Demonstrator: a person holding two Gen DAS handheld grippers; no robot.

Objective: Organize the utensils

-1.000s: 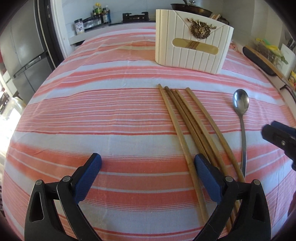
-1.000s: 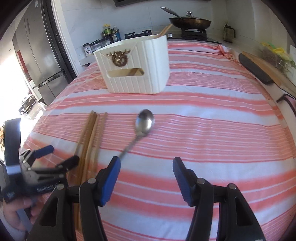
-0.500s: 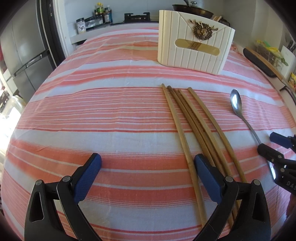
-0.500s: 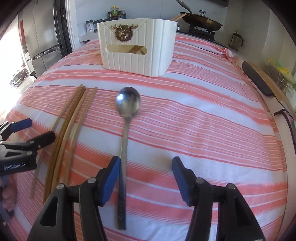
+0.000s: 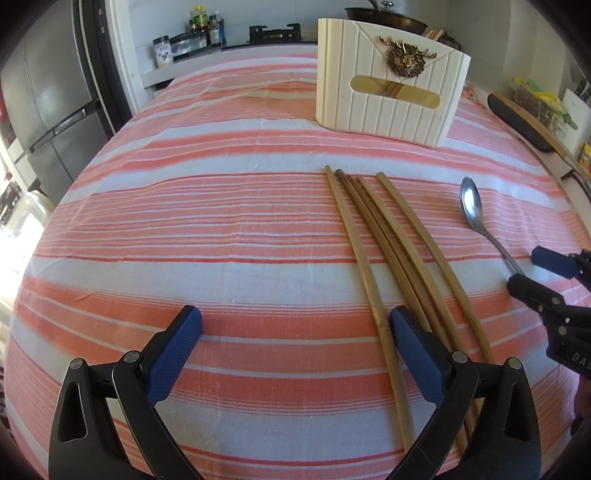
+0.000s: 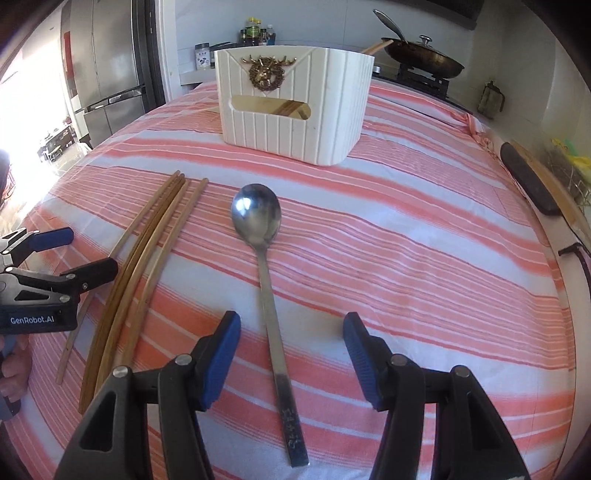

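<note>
Kitchen surroundings frame a wide tabletop (image 5: 184, 221) under a cloth striped in pink and white. A steel fridge (image 5: 44, 96) stands at the far left, a counter with bottles (image 5: 201, 22) runs along the back, and a lidded pan (image 6: 424, 55) sits on a stove behind the table.

Toward the far end of the tabletop stands a cream ribbed holder (image 5: 391, 85), an upright box with a gold stag crest and a slot in its front wall. Wooden sticks show through the slot and poke above its rim.

Nearer, four long chopsticks (image 5: 388, 254) lie flat on the cloth in a loose bundle, tips pointing to the holder. Just beside them, on their right, lies a metal spoon (image 6: 264, 266), bowl toward the holder, handle toward the viewer.

The left gripper (image 5: 295, 343) hovers low over the cloth with its blue-padded jaws wide apart and nothing held; the near ends of the chopsticks pass under its right finger.

The right gripper (image 6: 290, 345) straddles the spoon's handle: the jaws stand about half open, one pad on each side of the handle, neither touching it. A hand (image 6: 11, 365) shows at the left edge of the right wrist view, behind the left gripper.
</note>
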